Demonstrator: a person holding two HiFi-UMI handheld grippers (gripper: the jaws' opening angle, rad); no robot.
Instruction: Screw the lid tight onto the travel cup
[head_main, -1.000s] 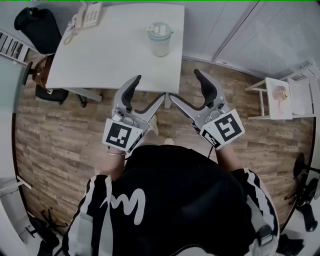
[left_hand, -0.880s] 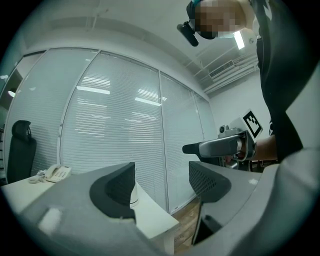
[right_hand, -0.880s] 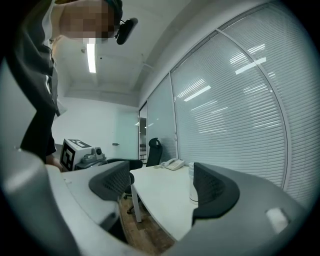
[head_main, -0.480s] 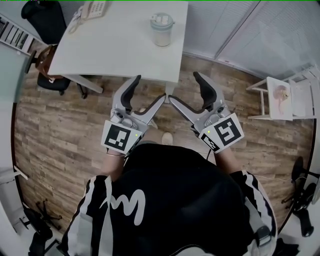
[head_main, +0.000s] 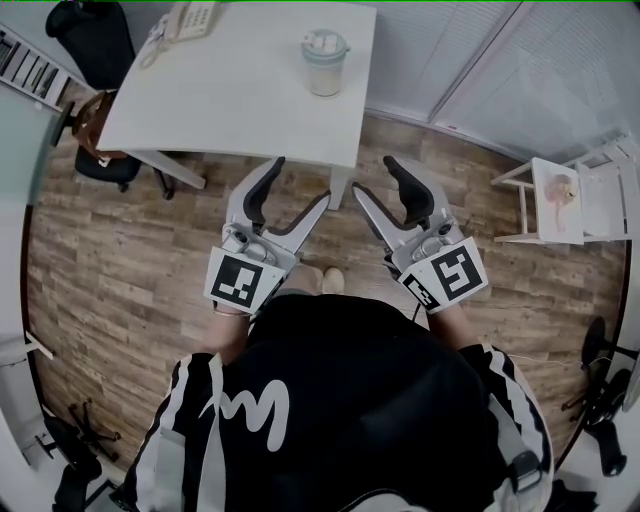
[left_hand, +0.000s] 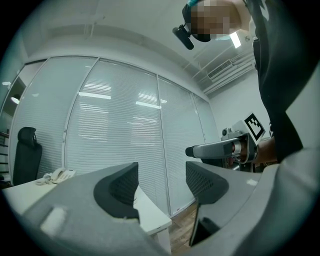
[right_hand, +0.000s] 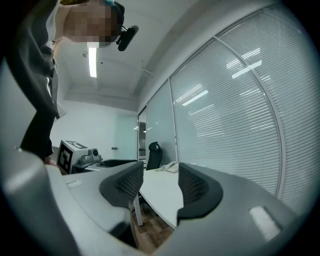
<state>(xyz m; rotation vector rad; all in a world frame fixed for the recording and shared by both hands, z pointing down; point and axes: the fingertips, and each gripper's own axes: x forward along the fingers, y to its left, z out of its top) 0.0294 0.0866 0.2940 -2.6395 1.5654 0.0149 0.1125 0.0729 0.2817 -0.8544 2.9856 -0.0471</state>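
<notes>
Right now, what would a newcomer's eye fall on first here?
Two grey hand-held tongs stand out at the centre: the left gripper and right gripper, both open and empty, their jaws having just been closing. Beyond them a pale travel cup, lid on, stands on the white table at the top.

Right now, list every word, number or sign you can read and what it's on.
No readable text.
Left marker cube, right marker cube: square patterns, no letters.
Telephone keypad: too small.
Sheet on side rack: blurred.
Travel cup: no label visible.
</notes>
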